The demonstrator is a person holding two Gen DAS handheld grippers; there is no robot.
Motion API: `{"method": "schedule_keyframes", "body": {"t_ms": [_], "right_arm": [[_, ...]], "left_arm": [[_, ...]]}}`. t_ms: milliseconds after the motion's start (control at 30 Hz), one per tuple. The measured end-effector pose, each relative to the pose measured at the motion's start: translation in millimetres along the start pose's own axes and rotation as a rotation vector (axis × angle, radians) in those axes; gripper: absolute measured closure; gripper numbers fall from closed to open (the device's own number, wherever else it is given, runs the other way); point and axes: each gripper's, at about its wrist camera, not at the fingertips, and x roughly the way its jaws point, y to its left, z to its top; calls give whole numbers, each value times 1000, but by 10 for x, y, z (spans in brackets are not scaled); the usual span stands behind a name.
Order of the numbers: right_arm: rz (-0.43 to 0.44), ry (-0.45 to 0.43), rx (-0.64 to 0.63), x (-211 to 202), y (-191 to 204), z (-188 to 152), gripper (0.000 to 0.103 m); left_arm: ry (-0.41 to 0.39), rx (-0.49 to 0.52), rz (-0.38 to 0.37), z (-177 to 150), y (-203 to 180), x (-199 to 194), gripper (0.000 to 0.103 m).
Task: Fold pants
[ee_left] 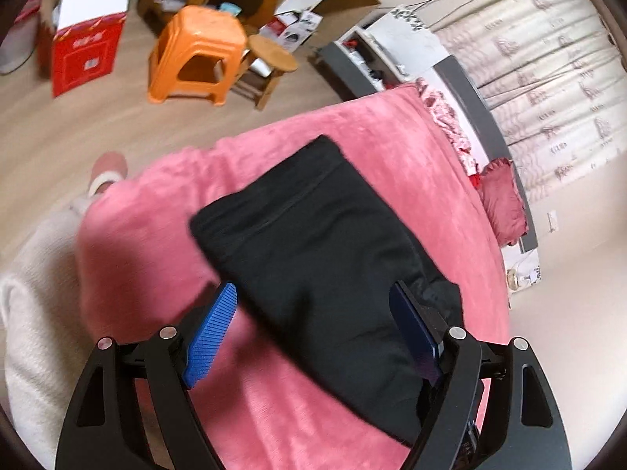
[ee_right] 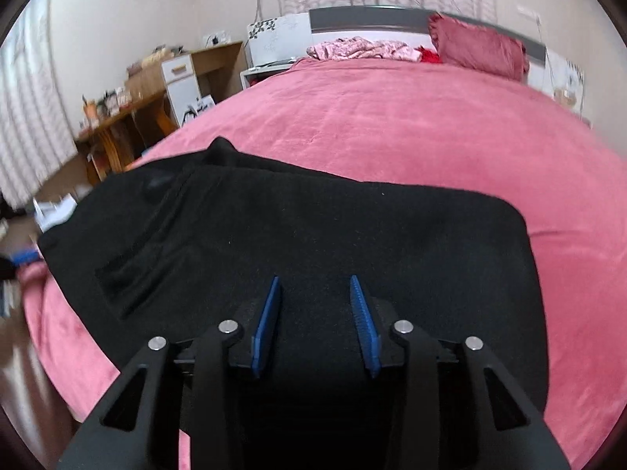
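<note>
Black pants (ee_left: 321, 258) lying folded into a thick rectangle on the pink bed cover (ee_left: 164, 243), near the bed's foot edge; in the right wrist view, spreading flat from 9 o'clock to 3 o'clock across the lower half (ee_right: 298, 235), one corner peaking at 11 o'clock.

Left gripper (ee_left: 313, 313) hovering over the pants, jaws standing wide and released, nothing pinched; ribbed blue pads (ee_left: 209, 340) sitting at 7 o'clock and 5 o'clock of the folded bundle.

Right gripper (ee_right: 315, 313) hanging over the near part of the pants, jaws partly parted, blue pads (ee_right: 266, 325) showing a clear gap, no fabric gripped between them.

Outward in the left wrist view: orange plastic stool (ee_left: 196, 55) standing on the wood floor at 11 o'clock, round wooden stool (ee_left: 272, 58) just beside it at its 3 o'clock. Red carton (ee_left: 84, 43) standing open at 10 o'clock, white sheet rising from it; other contents not discernible. Red pillow (ee_left: 503, 199) lying at 3 o'clock against the headboard.

In the right wrist view: pillow (ee_right: 478, 47) at 1 o'clock, crumpled pink patterned cloth (ee_right: 360, 49) at 12 o'clock, cluttered wooden desk (ee_right: 117, 117) at 10 o'clock.
</note>
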Motion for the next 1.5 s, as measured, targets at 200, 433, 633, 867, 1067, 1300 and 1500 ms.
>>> {"method": "schedule_keyframes", "body": {"t_ms": [200,433,633,867,1067,1300,1500], "right_arm": [[64,10,-35,-24,157,-18,15],[80,9,-10,0,99,-7,14],[84,6,1,2,102,-4,14],[99,0,30,-13,96,-2,14],[100,0,32,-15,88,2,14],[105,-2,43,-16,87,8,14],[118,-7,71,-19,80,17,14]], "left_arm": [[43,-15,-13,-20,27,70,26],[33,48,17,31,-59,278,24],[1,80,15,87,-80,345,24],[4,193,27,200,-223,475,24],[-19,78,26,248,-10,402,74],[-8,-84,-5,217,171,255,87],[40,-172,66,137,195,162,58]]}}
